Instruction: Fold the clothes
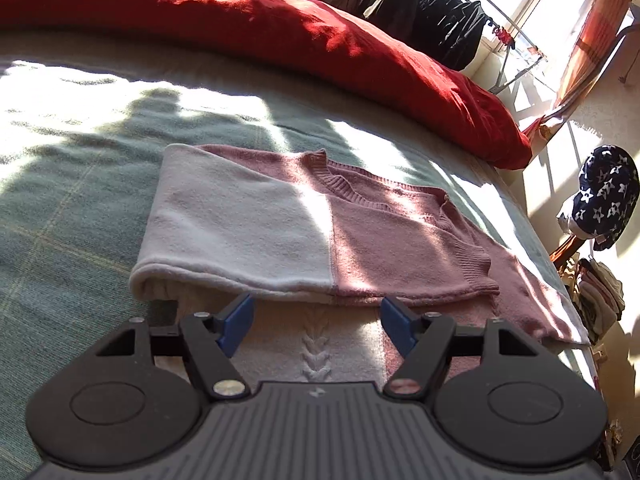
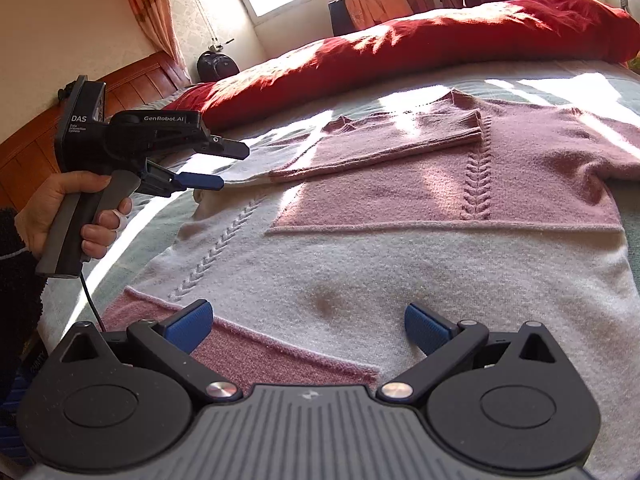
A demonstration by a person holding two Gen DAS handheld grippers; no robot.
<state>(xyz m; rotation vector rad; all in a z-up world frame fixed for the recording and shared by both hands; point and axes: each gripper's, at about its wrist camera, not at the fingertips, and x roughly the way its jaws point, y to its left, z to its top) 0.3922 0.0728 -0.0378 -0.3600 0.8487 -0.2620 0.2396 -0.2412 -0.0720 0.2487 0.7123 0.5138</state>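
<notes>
sweater (image 1: 280, 220), pink and white knit, lies spread flat on the green bed cover (image 1: 60, 200), which serves as the reference here.

left wrist view: one side of the sweater is folded over its body, the ribbed cuff (image 1: 474, 258) of the sleeve resting on top. the fold's near edge lies just beyond the left gripper (image 1: 316, 322). its blue pads (image 1: 238, 320) stand apart with nothing between them; only the cable-knit white panel shows below the gap. a red duvet (image 1: 280, 40) lies bunched along the far side of the cover. dark garments hang on a rack (image 1: 440, 12) past the cover's far edge, by the window.

right wrist view: the sweater (image 2: 400, 248) fills the middle of the cover (image 2: 580, 84), collar end far, hem end near. the right gripper (image 2: 310, 326) hovers over the hem area, jaws spread wide, empty, pads clear of the knit. the left gripper (image 2: 224, 166) is at the cover's left side, held by a hand (image 2: 68, 212), its two fingers parted, empty, beside the folded edge. the red duvet (image 2: 440, 36) lies beyond the sweater.
</notes>
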